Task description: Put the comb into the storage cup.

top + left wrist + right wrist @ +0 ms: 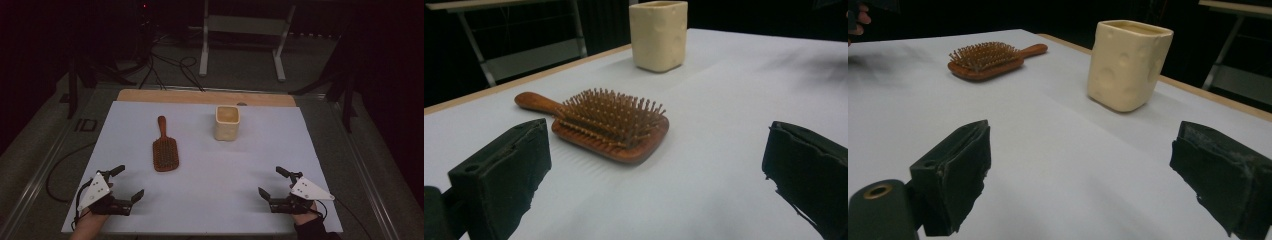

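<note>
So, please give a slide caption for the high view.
Two open grippers, left and right, rest near a wooden hairbrush and cream cup.

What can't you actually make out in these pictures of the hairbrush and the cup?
- Cup contents: from the high view its inside looks pale, too dim to say whether it holds anything; in both gripper views the wall hides the inside.
- Hairbrush underside: it lies bristles up, so its back is against the table.
- Room beyond the table: too dark in every view.
- Left gripper and right gripper: open, but the hands are cut off by the bottom edge.
</note>
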`<state>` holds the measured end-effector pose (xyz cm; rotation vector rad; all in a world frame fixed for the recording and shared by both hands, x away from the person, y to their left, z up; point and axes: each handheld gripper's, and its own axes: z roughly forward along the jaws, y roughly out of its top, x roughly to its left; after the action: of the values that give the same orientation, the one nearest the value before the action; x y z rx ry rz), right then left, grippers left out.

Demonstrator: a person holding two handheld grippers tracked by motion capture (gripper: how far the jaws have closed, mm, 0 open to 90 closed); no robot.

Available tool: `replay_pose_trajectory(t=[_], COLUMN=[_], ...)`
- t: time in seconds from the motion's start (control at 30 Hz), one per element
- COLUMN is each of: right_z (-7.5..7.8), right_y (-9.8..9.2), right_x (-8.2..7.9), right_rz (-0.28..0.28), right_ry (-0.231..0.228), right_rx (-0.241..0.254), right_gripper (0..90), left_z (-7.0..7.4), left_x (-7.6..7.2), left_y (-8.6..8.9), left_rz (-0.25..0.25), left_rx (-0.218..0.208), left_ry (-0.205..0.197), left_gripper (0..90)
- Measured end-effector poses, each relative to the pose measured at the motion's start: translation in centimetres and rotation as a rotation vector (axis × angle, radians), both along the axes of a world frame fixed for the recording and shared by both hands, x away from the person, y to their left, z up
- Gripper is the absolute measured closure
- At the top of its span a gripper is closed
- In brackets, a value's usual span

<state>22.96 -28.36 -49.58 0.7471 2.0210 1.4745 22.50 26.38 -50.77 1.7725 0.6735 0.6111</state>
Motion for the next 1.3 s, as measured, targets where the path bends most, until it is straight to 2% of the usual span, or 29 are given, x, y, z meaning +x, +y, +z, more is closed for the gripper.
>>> replay_pose_trajectory(t=[0.27, 0.53, 0.63, 0.83, 0.93, 1.1, 1.3], right_z=[-0.1, 0.1, 0.1, 0.1, 0.2, 0.2, 0.2], right_y=[0.1, 0.1, 0.1, 0.1, 0.1, 0.2, 0.1], right_x=[-0.1, -0.2, -0.2, -0.3, -0.3, -0.3, -0.2], right_rz=[0.007, 0.003, -0.002, 0.000, 0.000, -0.001, -0.007], right_ry=[0.004, -0.004, -0.007, -0.010, -0.011, -0.011, -0.012], right_rx=[-0.017, -0.007, -0.011, -0.009, -0.005, 0.003, 0.010], right_gripper=[8.9, 8.9, 8.9, 8.9, 8.9, 8.9, 8.9], left_z=[0.0, 0.4, 0.7, 0.8, 1.2, 1.9, 2.8], left_x=[0.0, -0.2, -0.3, -0.3, -0.3, -0.4, -0.3], left_y=[-0.2, -0.3, -0.4, -0.5, -0.6, -0.8, -1.2], left_rz=[-0.004, -0.016, -0.024, -0.036, -0.040, -0.048, -0.072], left_rx=[0.013, 0.029, 0.024, 0.024, 0.027, 0.004, 0.017], left_ry=[-0.007, -0.013, -0.017, -0.002, -0.005, -0.003, 0.015], left_gripper=[0.1, 0.1, 0.1, 0.1, 0.1, 0.1, 0.1])
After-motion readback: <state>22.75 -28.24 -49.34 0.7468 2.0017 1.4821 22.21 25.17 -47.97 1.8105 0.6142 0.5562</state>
